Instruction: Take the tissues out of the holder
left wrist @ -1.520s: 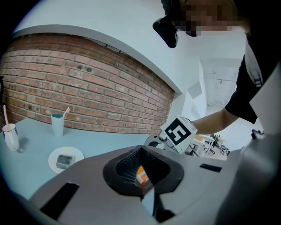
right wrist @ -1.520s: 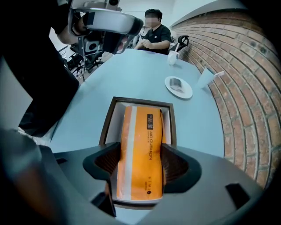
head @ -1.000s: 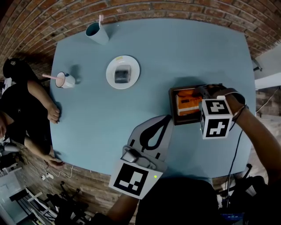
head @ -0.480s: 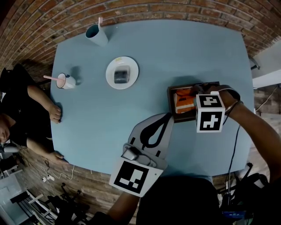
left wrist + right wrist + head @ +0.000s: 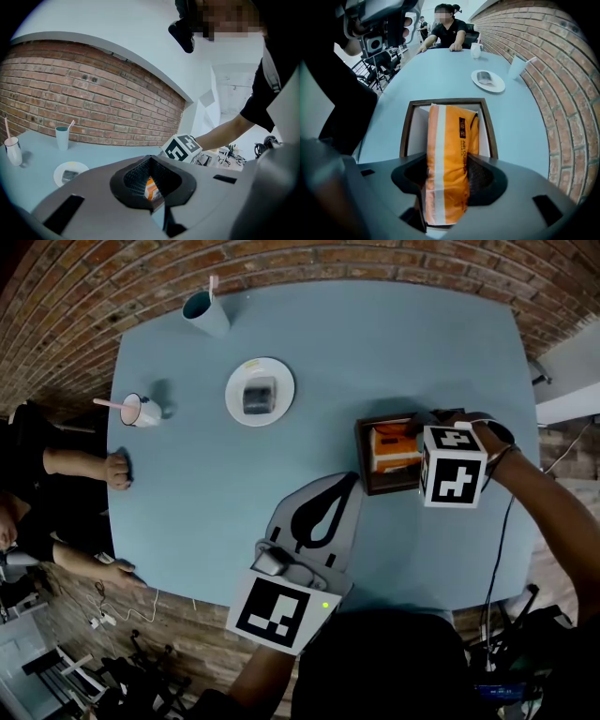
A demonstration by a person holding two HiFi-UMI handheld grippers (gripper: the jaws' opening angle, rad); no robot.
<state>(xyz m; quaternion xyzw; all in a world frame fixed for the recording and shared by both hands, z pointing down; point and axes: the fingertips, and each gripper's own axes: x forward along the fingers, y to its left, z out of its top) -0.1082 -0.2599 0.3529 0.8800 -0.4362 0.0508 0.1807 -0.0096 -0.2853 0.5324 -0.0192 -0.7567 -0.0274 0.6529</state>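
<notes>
Step in hand, as judged: secure the grip on the tissues, then lift them clear. The lift has not begun.

**Doing it well**
- Table: pale blue. The work is at its right side in the head view, close to the person.
- Holder: an open dark wooden box with a white lining. It looks loose on the table, so it may ride up with the load.
- Left gripper: lies low beside the holder, its tips near the left wall but apart from it. The jaws are closed together on nothing. It could press down on the rim if the box starts to rise.
- Right gripper: points straight down over the box. Its jaws have just been closing with the tissue pack between them, and both pads now bear on the pack's sides. The film dents slightly at one pad.
- Pull straight up along the walls, without tilting, so the pack does not wedge on the rim.
- Squeeze firmly, since the wrapper looks slick and the contents soft.

**The pack**
- Orange plastic wrapper with a pale stripe running lengthwise and a small block of dark print.
- It stands on edge in the middle of the holder, with white lining showing on both sides.
- Its near end sits up between the jaws.
</notes>
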